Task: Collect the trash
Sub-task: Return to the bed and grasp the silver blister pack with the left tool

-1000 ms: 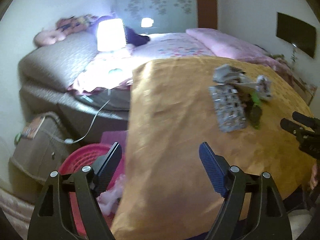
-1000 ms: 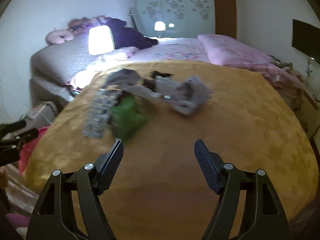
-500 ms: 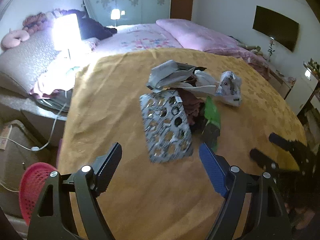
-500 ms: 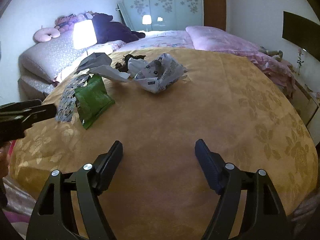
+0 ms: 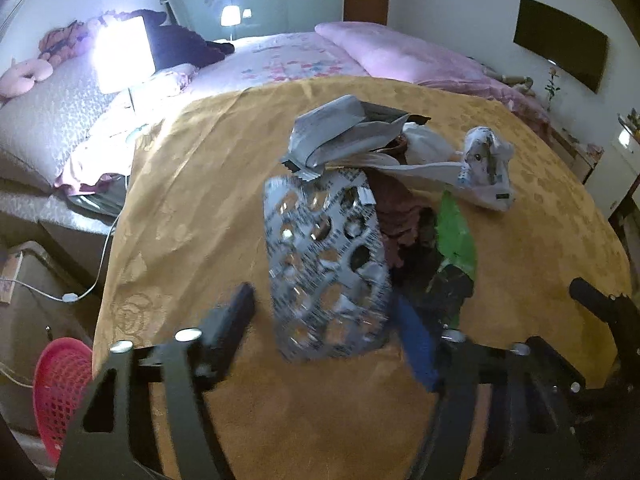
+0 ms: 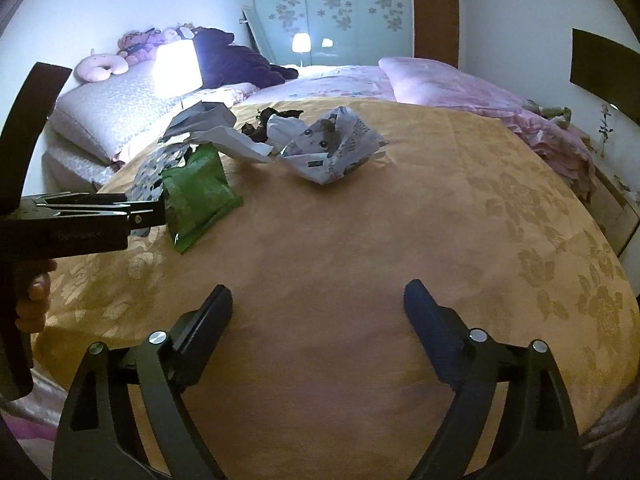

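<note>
A heap of trash lies on a round table with a gold cloth [image 5: 192,184]. It holds a silver blister sheet [image 5: 324,264], a green packet [image 5: 456,236], a grey foil wrapper [image 5: 336,136] and a crumpled cat-print wrapper [image 5: 486,168]. My left gripper [image 5: 324,316] is open, its fingers on either side of the blister sheet's near end. My right gripper [image 6: 318,300] is open and empty over bare cloth, well short of the green packet [image 6: 196,196] and cat wrapper [image 6: 332,148]. The left gripper also shows in the right wrist view [image 6: 140,214].
A red mesh basket [image 5: 60,384] stands on the floor left of the table. A bed with pink bedding [image 5: 288,60] and a lit lamp [image 5: 124,54] lie behind. Cables and a box [image 5: 24,280] sit on the floor at left.
My left gripper swung right from the basket side onto the table and moved in until its fingers flank the blister sheet. My right gripper stayed low and open, drifting slightly.
</note>
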A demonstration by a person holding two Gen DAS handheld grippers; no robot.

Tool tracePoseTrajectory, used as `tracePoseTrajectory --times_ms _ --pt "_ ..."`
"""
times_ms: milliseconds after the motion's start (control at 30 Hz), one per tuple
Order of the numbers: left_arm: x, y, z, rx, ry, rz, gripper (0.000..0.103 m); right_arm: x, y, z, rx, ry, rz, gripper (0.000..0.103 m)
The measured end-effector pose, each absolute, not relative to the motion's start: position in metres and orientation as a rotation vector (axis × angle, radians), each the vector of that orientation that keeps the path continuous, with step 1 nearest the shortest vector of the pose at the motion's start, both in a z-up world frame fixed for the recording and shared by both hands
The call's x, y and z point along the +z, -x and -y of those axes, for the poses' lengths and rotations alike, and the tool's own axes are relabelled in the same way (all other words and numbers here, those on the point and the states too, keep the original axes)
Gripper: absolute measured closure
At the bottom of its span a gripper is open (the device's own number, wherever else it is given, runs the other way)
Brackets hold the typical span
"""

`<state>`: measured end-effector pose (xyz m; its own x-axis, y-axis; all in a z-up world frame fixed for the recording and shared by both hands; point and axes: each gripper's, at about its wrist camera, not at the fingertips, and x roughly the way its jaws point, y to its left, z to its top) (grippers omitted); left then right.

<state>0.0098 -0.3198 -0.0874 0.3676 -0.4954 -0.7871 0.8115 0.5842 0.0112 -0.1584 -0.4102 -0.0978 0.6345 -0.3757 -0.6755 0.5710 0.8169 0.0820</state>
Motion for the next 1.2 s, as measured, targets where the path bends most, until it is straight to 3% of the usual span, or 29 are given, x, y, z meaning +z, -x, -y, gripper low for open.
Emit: tracePoseTrajectory --times_ms 467,733,1000,1200 --pt "-0.072 0.005 0.286 -0.930 -0.387 -0.812 0.050 -0.098 0.157 0.404 -0.527 -0.286 -0.692 0.008" --pt "-0.058 0.005 0.246 -0.876 -0.397 -0.753 0.050 -0.087 0.156 0.413 -0.450 -0.394 -0.688 0.008" --pt "-0.059 -0.002 0.217 -0.839 -0.366 -0.758 0.050 -0.060 0.122 0.409 -0.382 -0.299 -0.663 0.009" --pt "-0.058 -0.004 0.212 -0.836 -0.366 -0.751 0.050 -0.054 0.087 0.412 -0.318 -0.268 -0.693 0.016"
